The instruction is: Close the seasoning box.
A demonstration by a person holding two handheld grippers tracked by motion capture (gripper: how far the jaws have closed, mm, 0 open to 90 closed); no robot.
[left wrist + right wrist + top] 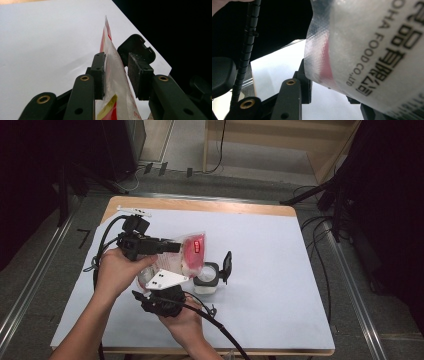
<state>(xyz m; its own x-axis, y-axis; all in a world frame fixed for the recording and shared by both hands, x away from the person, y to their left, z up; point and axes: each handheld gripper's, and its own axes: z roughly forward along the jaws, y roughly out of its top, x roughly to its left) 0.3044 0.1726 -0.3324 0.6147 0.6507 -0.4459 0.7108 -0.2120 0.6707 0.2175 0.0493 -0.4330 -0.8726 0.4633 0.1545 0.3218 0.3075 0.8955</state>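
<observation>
My left tool (172,247) pinches the food bag (192,252) by one side, held tilted above the bench (280,270). My right tool (150,285) grips its lower part. The open jar (206,276) waits at four o'clock; I judge pouring not yet begun.

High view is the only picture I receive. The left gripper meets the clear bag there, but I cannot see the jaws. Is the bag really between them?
Observer: Yes. In the left gripper view the clear bag stands edge-on between the pads of the left gripper, and one pad lies flat against it.
Operator: What is inside the bag?
Observer: Fine white grains cling to its inner wall.
Operator: Is there any writing on it?
Observer: The right gripper view shows black print on the bag, partly reading "FOOD CO., LTD".
</observation>
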